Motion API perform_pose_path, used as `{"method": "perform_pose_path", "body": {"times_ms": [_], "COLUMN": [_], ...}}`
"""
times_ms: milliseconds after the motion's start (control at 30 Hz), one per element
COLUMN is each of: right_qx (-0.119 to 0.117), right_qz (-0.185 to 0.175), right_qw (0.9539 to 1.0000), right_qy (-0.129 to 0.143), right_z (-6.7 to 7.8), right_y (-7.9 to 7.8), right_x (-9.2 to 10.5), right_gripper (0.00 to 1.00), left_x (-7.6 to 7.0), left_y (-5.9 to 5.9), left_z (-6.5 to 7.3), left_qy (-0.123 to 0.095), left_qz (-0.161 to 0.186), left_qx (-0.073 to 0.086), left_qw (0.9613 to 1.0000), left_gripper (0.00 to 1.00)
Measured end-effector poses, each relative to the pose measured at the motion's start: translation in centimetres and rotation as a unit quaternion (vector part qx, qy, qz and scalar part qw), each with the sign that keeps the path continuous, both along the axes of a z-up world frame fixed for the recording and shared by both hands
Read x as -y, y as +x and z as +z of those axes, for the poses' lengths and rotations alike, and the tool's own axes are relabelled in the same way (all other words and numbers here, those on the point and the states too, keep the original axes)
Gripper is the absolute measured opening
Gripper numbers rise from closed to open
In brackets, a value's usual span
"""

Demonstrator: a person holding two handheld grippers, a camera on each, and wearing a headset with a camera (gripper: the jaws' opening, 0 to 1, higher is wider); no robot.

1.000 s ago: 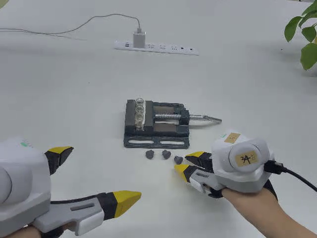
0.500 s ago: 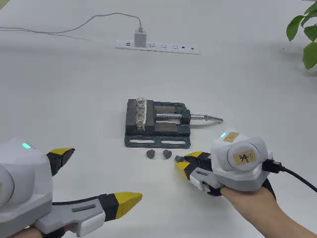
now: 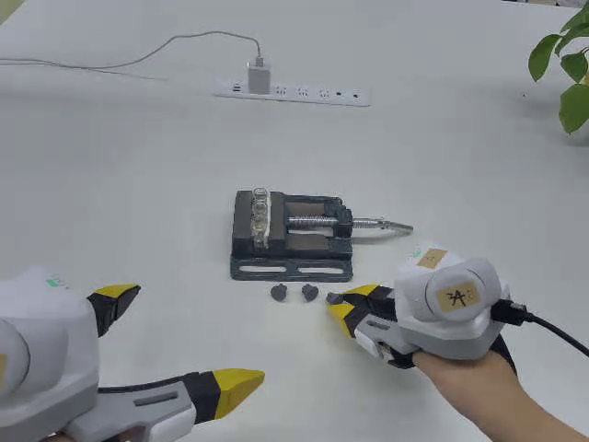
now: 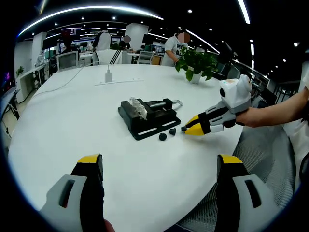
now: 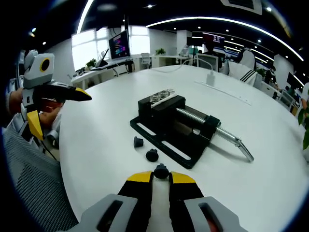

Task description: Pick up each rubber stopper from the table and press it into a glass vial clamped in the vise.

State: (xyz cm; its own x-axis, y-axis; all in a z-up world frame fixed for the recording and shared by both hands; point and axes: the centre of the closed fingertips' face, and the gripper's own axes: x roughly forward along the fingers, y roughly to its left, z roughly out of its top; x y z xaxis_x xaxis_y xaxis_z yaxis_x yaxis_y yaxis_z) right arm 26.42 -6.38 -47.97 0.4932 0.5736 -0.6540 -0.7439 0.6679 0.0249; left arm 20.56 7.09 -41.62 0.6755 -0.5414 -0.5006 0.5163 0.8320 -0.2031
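Hovering at the lower left of the head view, the left gripper (image 3: 181, 336) holds its jaws wide apart and empty. At lower right, the right gripper (image 3: 350, 301) has its jaws nearly together about the nearest rubber stopper (image 3: 333, 297) on the table (image 3: 138, 184); whether they pinch it cannot be told. Two more stoppers (image 3: 309, 292) lie left of it, before the vise (image 3: 304, 249) at centre, whose glass vials (image 3: 260, 214) appear unstoppered. The task looks barely begun, with all three yet to be pressed in.
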Motion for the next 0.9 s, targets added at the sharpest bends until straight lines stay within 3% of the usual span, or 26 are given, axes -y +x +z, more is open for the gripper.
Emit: {"method": "perform_pose_path", "body": {"times_ms": [100,300,333,567,900], "right_qx": [0.002,0.029,0.027,0.028,0.023], "right_qz": [0.01,0.089,0.087,0.135,0.182], "right_qw": [1.0,0.9956,0.9958,0.9904,0.983], "right_qy": [-0.001,-0.001,-0.001,-0.004,-0.007], "right_z": [0.6,2.5,2.7,4.2,6.1], "right_y": [-0.1,-1.3,-1.5,-3.1,-4.8], "right_x": [0.2,-0.4,-0.4,-1.0,-1.6], "right_gripper": [0.08,0.08,0.08,0.08,0.08], "left_x": [0.1,0.6,0.7,2.0,4.1], "left_y": [0.0,0.0,0.0,0.4,1.0], "left_z": [-0.1,-0.2,-0.2,0.2,-0.1], "left_qy": [0.002,0.011,0.012,0.03,0.067], "left_qz": [-0.004,-0.023,-0.026,-0.06,-0.137], "left_qx": [0.0,0.006,0.006,0.026,0.061], "left_qw": [1.0,0.9997,0.9996,0.9974,0.9864], "left_gripper": [0.97,0.95,0.94,0.91,0.79]}}
